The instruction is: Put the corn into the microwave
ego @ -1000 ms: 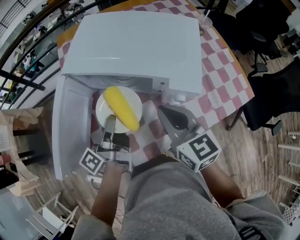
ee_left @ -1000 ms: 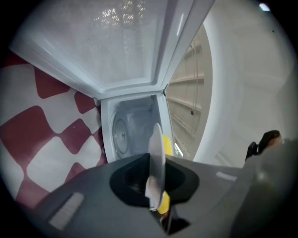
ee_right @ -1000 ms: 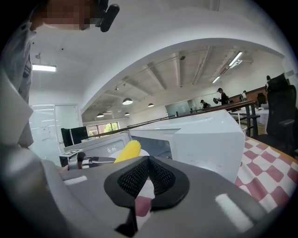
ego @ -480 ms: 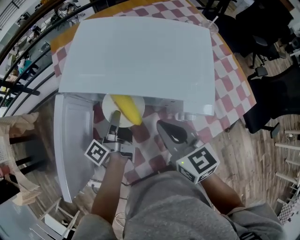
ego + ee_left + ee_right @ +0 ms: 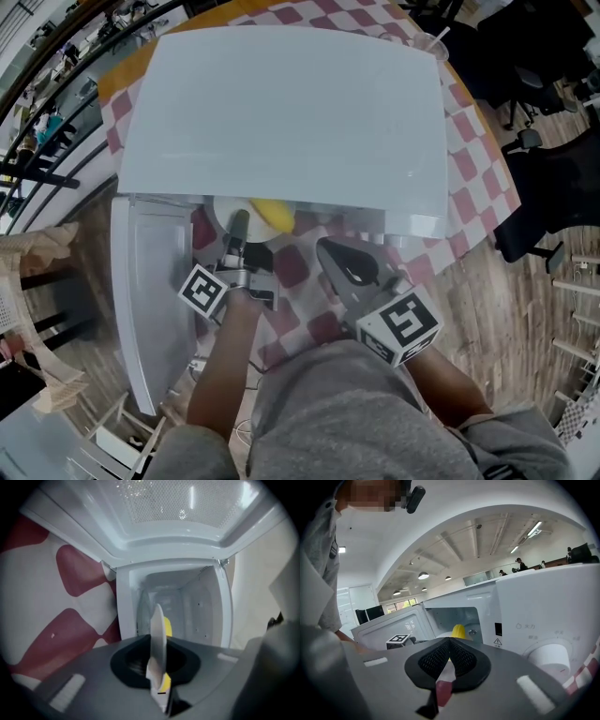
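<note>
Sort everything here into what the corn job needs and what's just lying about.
In the job: corn, plate under it, open microwave, left gripper shut on the plate's rim.
Lying about: checked tablecloth, black office chair, right gripper, shut and empty.

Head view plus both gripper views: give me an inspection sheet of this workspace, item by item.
surface: table under a red-and-white checked cloth.
job's things: white microwave, door open; corn on a white plate, partly inside the cavity.
clutter: clear cup at the far table edge.
grippers: left gripper shut on the plate's rim; right gripper shut, empty, in front of the control panel.
cables: nothing seen.
surroundings: wood floor, black office chairs, railing.
</note>
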